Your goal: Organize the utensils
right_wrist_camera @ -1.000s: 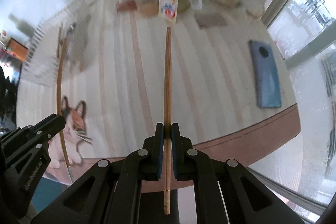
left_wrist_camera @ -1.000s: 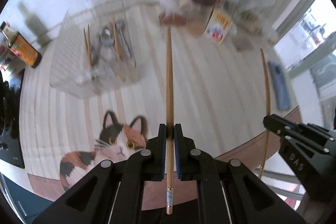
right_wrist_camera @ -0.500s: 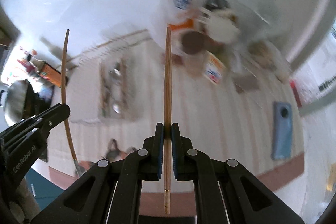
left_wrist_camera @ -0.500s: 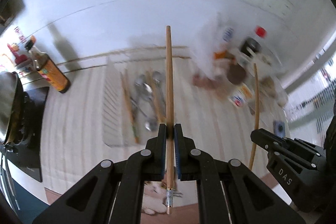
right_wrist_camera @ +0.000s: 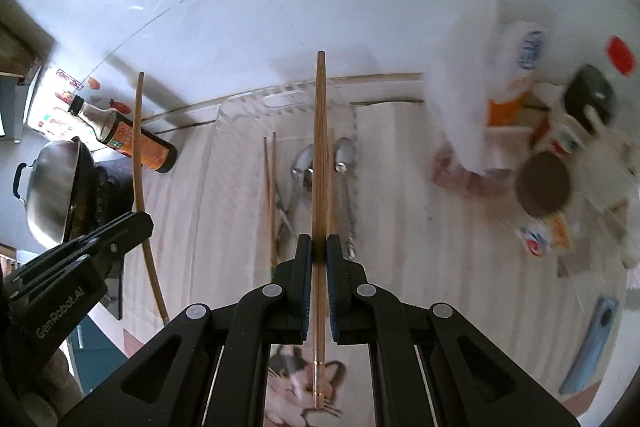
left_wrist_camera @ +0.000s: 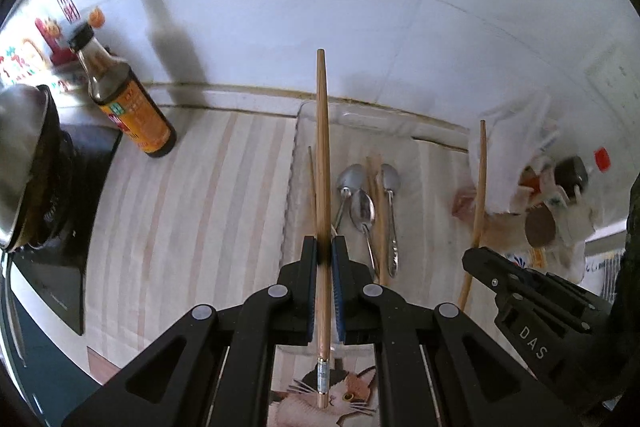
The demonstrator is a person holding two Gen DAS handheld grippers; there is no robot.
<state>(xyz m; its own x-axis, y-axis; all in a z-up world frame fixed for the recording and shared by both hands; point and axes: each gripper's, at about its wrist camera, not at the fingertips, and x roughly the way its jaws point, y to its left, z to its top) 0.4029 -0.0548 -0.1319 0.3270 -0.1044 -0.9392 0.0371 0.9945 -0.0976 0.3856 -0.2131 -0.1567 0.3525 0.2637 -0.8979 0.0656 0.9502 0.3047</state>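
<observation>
My left gripper (left_wrist_camera: 324, 251) is shut on a long wooden chopstick (left_wrist_camera: 323, 155) that points forward over the left side of a clear plastic tray (left_wrist_camera: 304, 115). In the tray lie three metal spoons (left_wrist_camera: 362, 207) and several chopsticks (left_wrist_camera: 311, 179). At the right of this view, my right gripper (left_wrist_camera: 476, 259) holds a second chopstick (left_wrist_camera: 478, 195). In the right wrist view, my right gripper (right_wrist_camera: 319, 247) is shut on its chopstick (right_wrist_camera: 319, 147) above the tray (right_wrist_camera: 240, 99) and its spoons (right_wrist_camera: 344, 151). The left gripper (right_wrist_camera: 140, 223) and its chopstick (right_wrist_camera: 138, 147) appear at the left.
A soy sauce bottle (left_wrist_camera: 128, 107) stands by the tiled wall left of the tray. A wok (left_wrist_camera: 20, 147) sits on a stove at the far left. Packets and jars (left_wrist_camera: 560, 195) crowd the right. A blue phone (right_wrist_camera: 592, 343) lies near the counter's edge. The striped mat has a cat picture (left_wrist_camera: 348, 395).
Both grippers, each still shut on its chopstick, have moved from above the cat picture and bare mat towards the wall and left. The tray now lies right under them, and bottle and wok came into view.
</observation>
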